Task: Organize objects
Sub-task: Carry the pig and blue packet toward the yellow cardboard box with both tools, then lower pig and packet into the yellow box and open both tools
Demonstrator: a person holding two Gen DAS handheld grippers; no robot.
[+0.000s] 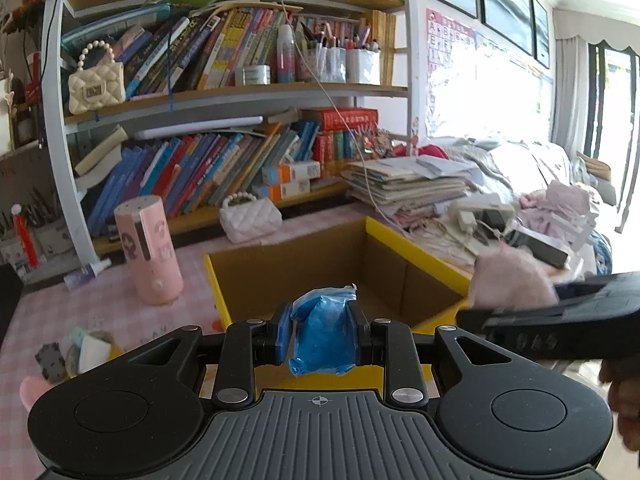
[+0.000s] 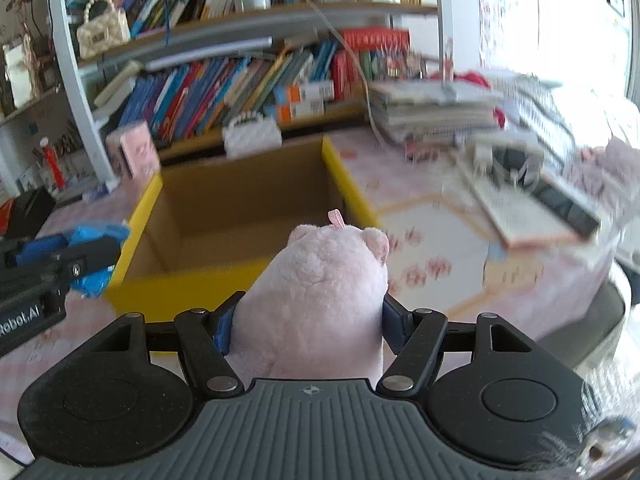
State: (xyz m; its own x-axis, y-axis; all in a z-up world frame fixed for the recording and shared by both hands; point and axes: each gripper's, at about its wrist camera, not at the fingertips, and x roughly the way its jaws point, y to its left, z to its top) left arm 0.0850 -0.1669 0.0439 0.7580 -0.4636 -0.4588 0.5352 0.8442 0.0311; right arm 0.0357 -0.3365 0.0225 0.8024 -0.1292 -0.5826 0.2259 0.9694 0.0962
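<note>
Between the left gripper's (image 1: 322, 334) pads, at six o'clock of the open box (image 1: 416, 246), a crumpled blue bag (image 1: 324, 336) is pinched: light, soft, probably slippery. The right gripper (image 2: 308, 320) squeezes a pink plush toy (image 2: 316, 292), soft and forgiving at mid-body. Only the right wrist view shows its ears and loop.
</note>
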